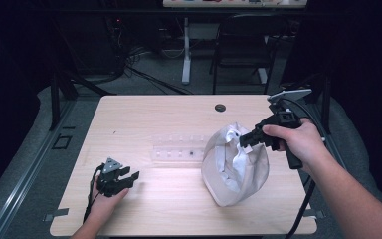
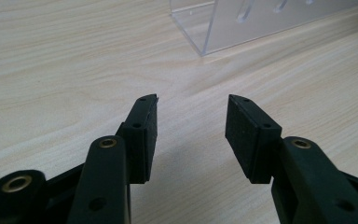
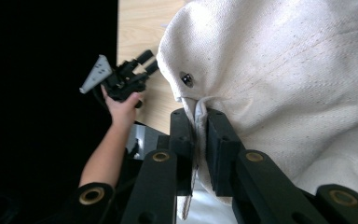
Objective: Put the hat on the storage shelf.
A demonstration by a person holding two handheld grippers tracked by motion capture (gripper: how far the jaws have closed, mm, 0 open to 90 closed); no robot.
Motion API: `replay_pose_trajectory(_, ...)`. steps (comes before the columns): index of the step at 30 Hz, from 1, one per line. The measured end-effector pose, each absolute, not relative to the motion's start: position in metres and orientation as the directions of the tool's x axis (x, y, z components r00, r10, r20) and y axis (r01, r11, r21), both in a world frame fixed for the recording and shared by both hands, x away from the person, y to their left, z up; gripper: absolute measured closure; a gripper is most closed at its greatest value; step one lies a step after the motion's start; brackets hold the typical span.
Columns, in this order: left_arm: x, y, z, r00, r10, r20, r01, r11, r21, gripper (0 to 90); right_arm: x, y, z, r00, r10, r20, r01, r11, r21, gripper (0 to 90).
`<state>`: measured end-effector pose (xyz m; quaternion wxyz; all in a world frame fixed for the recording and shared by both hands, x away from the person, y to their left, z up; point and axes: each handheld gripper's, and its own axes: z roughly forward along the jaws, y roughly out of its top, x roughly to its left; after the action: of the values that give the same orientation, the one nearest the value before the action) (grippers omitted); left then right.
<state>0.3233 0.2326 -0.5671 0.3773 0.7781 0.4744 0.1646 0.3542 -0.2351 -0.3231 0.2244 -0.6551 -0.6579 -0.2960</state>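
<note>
From the high view, a cream cloth bag (image 1: pixel 235 167) is seen standing on the tabletop (image 1: pixel 144 112), its rim pinched by the right tool (image 1: pixel 246 139). The left tool (image 1: pixel 132 178) rests low at the near left, well apart from the bag.

In the left gripper view, its jaws are held apart with nothing between them, and a clear acrylic rack (image 2: pixel 242 21) is shown ahead.

In the right gripper view, a thin fold of rim is clamped beside a metal eyelet (image 3: pixel 185 79), a detail lost from above. With so little cloth caught, the fold could likely be pulled free.
</note>
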Motion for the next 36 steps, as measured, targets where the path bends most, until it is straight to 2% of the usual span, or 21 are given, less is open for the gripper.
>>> replay_pose_trajectory(12, 0.323, 0.231, -0.568, 0.495, 0.863, -0.101, 0.606, -0.259, 0.752, 54.0, 0.361, -0.234, -0.314, -0.074, 0.666, 0.742, 0.99, -0.042, 0.136, 82.6)
replay_pose_trajectory(30, 0.322, 0.23, -0.566, 0.5, 0.86, -0.103, 0.61, -0.265, 0.747, 54.0, 0.379, -0.231, -0.291, -0.095, 0.624, 0.775, 0.976, -0.093, 0.195, 82.6)
replay_pose_trajectory(36, 0.32, 0.224, -0.562, 0.514, 0.852, -0.102, 0.579, -0.257, 0.774, 52.9, 0.389, -0.229, -0.286, -0.096, 0.618, 0.78, 0.971, -0.116, 0.211, 82.5)
